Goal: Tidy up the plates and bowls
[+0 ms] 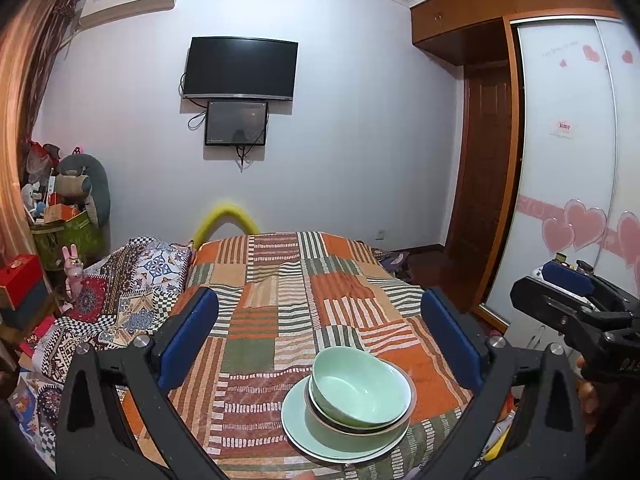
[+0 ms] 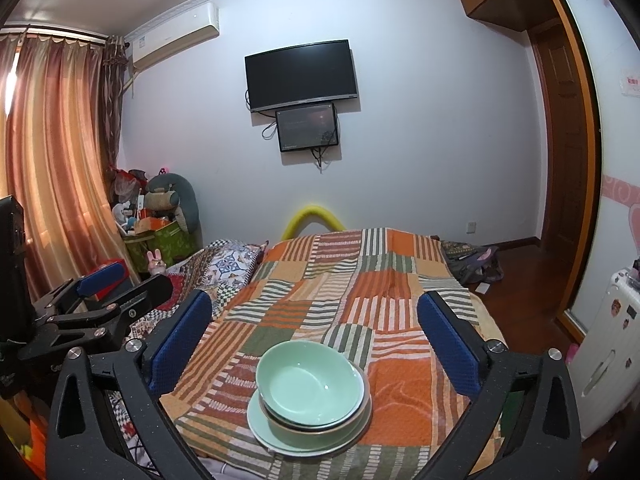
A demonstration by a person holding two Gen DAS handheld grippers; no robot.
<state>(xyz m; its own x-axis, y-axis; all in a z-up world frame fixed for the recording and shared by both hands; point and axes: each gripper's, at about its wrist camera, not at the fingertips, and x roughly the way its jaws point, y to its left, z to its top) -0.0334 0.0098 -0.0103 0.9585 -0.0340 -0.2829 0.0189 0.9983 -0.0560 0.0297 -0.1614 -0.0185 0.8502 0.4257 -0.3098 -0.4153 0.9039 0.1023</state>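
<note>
While both grippers hang above the near end of the bed (image 2: 400,280), the green bowl (image 2: 310,386) sits nested in a second bowl (image 2: 320,428) on a pale green plate (image 2: 260,424), stacked on the striped patchwork cover at six o'clock in both views. The right gripper (image 2: 316,340) has its blue fingers (image 2: 180,344) spread wide, pinching nothing. The left gripper (image 1: 320,336) likewise holds its fingers (image 1: 188,336) wide apart, empty, with the stack lying low between them, untouched.
</note>
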